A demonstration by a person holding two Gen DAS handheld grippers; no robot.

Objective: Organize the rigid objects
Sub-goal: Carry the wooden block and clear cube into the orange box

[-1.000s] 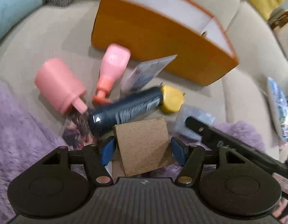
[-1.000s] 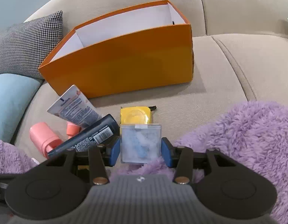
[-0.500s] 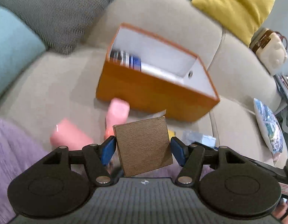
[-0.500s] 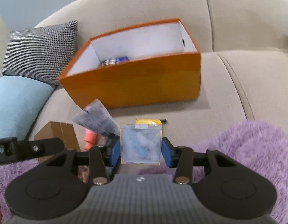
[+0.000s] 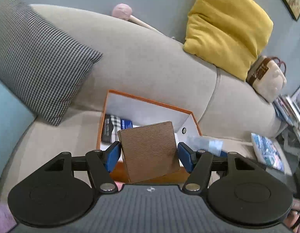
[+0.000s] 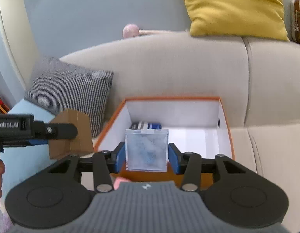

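Note:
My left gripper [image 5: 149, 156] is shut on a brown cardboard box [image 5: 150, 151] and holds it above the near wall of the orange box [image 5: 150, 99]. My right gripper [image 6: 146, 156] is shut on a clear plastic box [image 6: 146, 149] with blue contents, also held above the near edge of the orange box [image 6: 171, 97]. The orange box has a white inside with a dark and blue packet [image 6: 146, 125] at its back left. In the right wrist view the brown box [image 6: 72, 132] and the left gripper's arm [image 6: 33, 129] show to the left.
The orange box sits on a beige sofa [image 5: 150, 62]. A checked cushion [image 5: 33, 58] leans at the left, a yellow cushion [image 5: 227, 25] lies on the backrest, a light blue cushion [image 6: 23, 159] is at the left. A pink item [image 6: 120, 182] shows below the right gripper.
Both grippers rose and moved forward with their boxes, from over the pile of items on the seat to above the orange box's near edge. The pile has left view.

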